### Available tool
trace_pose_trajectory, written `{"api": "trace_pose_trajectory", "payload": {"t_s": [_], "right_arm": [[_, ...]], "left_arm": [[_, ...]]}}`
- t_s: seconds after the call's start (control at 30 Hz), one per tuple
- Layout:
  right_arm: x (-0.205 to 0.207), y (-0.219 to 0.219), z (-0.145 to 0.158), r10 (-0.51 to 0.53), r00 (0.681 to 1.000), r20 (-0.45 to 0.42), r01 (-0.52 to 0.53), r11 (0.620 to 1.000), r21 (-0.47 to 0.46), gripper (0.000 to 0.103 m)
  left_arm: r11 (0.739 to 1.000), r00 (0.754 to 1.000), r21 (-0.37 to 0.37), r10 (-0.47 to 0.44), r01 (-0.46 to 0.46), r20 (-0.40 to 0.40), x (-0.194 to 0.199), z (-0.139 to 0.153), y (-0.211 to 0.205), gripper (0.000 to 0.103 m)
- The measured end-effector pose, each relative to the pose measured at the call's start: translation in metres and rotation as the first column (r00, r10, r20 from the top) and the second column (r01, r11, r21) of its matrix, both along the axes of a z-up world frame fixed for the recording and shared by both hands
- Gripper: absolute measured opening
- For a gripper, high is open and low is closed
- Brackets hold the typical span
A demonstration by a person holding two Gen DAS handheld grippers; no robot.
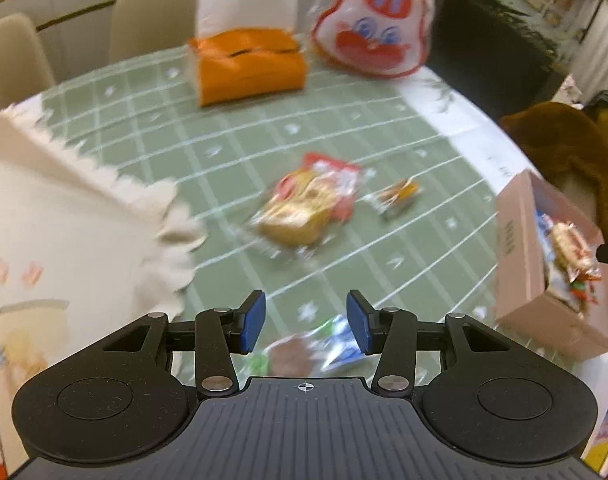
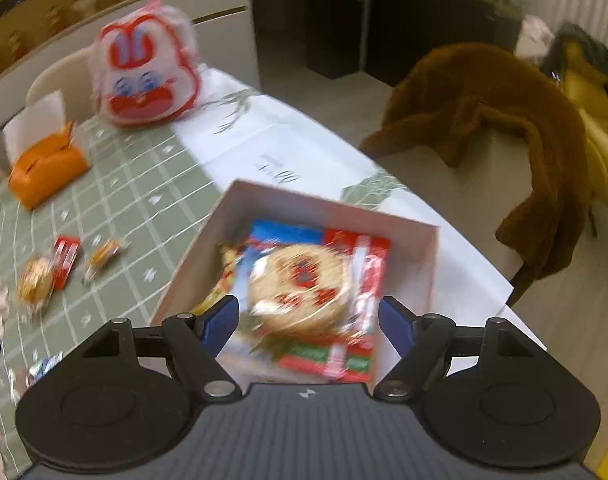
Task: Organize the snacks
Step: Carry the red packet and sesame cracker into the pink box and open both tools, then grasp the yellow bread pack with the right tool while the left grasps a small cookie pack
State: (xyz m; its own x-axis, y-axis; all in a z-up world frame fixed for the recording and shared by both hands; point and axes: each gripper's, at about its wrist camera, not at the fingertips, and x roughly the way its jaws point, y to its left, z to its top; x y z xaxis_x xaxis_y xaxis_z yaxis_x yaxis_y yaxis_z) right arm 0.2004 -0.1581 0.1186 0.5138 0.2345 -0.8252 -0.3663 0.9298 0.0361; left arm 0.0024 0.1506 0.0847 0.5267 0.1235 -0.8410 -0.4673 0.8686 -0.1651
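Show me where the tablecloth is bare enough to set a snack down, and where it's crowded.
Bare: the green cloth between the orange tissue box and the loose snack packets, and the white strip beyond the pink box. Crowded: inside that box, and around the packets at mid-table.

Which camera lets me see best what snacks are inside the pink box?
The right wrist view. It looks down into the pink box, so the round cookie packet and the red and blue wrappers show. The left wrist view catches the pink box only side-on at the picture's edge, with a few wrappers peeking out.
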Motion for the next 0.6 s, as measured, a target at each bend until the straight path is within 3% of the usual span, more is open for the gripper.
{"api": "trace_pose_trajectory", "payload": {"t_s": [0.2, 0.4, 0.6], "right_arm": [[-0.045, 0.044, 0.005, 0.084, 0.993, 0.079, -0.08, 0.995, -0.054, 0.078], [-0.071, 0.109, 0.0, 0.219, 0.976, -0.008, -0.219, 0.976, 0.012, 0.078], [-0.052, 0.187, -0.006, 0.312, 0.947, -0.078, -0.306, 0.948, 0.084, 0.078]], "left_arm": [[0.998, 1.0, -0.057, 0.023, -0.024, -0.016, -0.017, -0.025, 0.006, 0.046], [0.995, 0.999, -0.095, -0.018, 0.015, -0.027, -0.018, -0.043, 0.0, 0.044], [0.966, 0.996, -0.243, -0.075, 0.085, 0.05, -0.011, -0.054, -0.01, 0.042]]}}
